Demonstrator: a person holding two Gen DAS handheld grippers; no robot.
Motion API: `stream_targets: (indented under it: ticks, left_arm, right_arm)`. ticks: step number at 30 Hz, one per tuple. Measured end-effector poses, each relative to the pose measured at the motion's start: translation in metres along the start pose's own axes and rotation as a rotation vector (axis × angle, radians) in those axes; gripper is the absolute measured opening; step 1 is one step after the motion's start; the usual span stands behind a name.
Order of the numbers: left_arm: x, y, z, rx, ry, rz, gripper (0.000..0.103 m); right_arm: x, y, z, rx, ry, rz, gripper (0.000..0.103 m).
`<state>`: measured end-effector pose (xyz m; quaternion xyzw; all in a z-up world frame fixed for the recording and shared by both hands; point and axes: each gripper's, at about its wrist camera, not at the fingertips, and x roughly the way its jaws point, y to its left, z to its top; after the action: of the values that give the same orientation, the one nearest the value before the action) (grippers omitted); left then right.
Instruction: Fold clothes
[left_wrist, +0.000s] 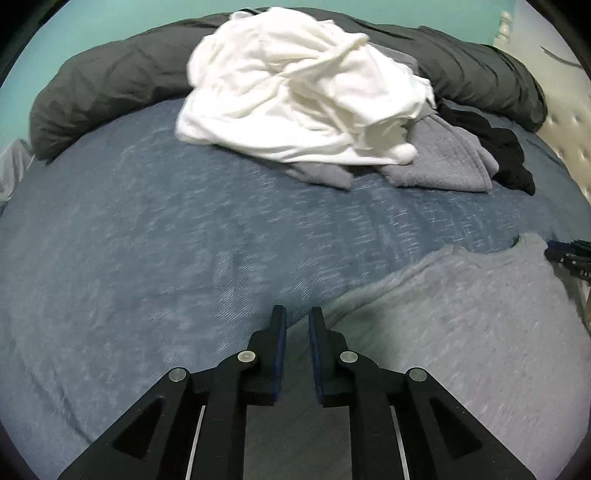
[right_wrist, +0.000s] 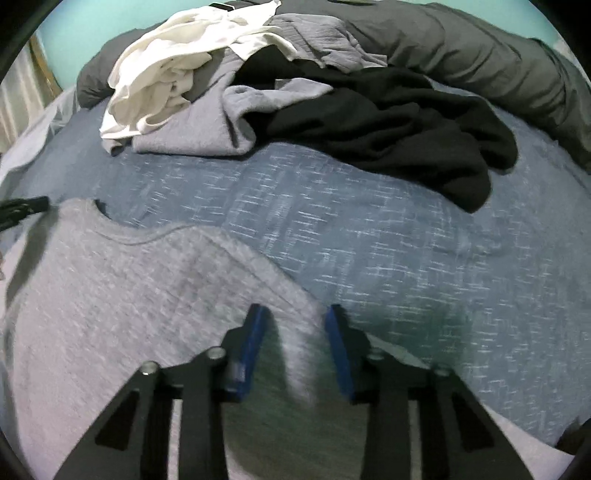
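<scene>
Light grey sweater (right_wrist: 122, 295) spread flat on the blue bedcover, near a rumpled white, grey and black clothes heap (left_wrist: 295, 96)

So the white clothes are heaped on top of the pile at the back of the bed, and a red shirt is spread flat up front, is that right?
Not quite: the shirt spread flat up front is light grey, not red, as the right wrist view shows. The white clothes do top the pile at the back of the bed.
</scene>
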<state>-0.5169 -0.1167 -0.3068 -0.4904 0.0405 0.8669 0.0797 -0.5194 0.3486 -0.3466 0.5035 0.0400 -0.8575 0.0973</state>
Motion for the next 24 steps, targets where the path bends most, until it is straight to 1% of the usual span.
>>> stream_targets:
  ticks: [2, 4, 6, 7, 8, 9, 12, 13, 16, 17, 18, 20, 22, 24]
  left_arm:
    - [-0.006, 0.004, -0.009, 0.001, 0.013, 0.015, 0.014]
    - [-0.012, 0.008, -0.019, 0.009, 0.016, 0.031, 0.016]
    - [-0.017, 0.012, -0.030, 0.013, 0.025, 0.044, 0.027]
    - [-0.019, 0.015, -0.034, 0.014, 0.031, 0.053, 0.038]
    - [-0.020, 0.018, -0.039, 0.015, 0.038, 0.063, 0.042]
    - [-0.022, 0.022, -0.041, -0.006, 0.030, 0.075, 0.042]
    - [-0.024, 0.034, -0.041, -0.055, -0.012, 0.070, 0.046]
    - [-0.020, 0.035, -0.041, -0.054, -0.006, 0.059, 0.048]
    - [-0.008, 0.033, -0.041, -0.045, 0.019, 0.024, 0.048]
    - [-0.003, 0.032, -0.042, -0.042, 0.033, 0.016, 0.047]
    - [0.002, 0.031, -0.043, -0.039, 0.048, 0.009, 0.043]
    - [0.004, 0.030, -0.044, -0.040, 0.045, 0.011, 0.006]
    - [0.004, 0.030, -0.043, -0.037, 0.035, 0.029, 0.004]
    - [0.004, 0.029, -0.041, -0.031, 0.029, 0.057, 0.003]
  right_arm:
    - [-0.008, -0.004, -0.003, 0.031, -0.032, -0.052, 0.034]
    - [-0.019, -0.007, -0.008, 0.048, -0.064, -0.086, 0.035]
    - [-0.034, -0.010, -0.017, 0.062, -0.101, -0.098, 0.036]
    - [-0.043, -0.012, -0.023, 0.073, -0.119, -0.090, 0.038]
    - [-0.051, -0.013, -0.029, 0.085, -0.136, -0.077, 0.042]
    - [-0.058, -0.015, -0.035, 0.095, -0.145, -0.061, 0.044]
    - [-0.072, -0.016, -0.054, 0.098, -0.145, -0.029, 0.045]
    - [-0.077, -0.015, -0.062, 0.096, -0.146, -0.018, 0.045]
    - [-0.083, -0.019, -0.081, 0.107, -0.146, 0.003, 0.045]
    - [-0.084, -0.021, -0.087, 0.112, -0.145, 0.006, 0.045]
    - [-0.085, -0.024, -0.092, 0.119, -0.143, 0.007, 0.045]
    - [-0.086, -0.031, -0.101, 0.139, -0.145, 0.010, 0.045]
    - [-0.087, -0.038, -0.109, 0.160, -0.148, 0.016, 0.045]
    - [-0.089, -0.044, -0.116, 0.174, -0.154, 0.013, 0.045]
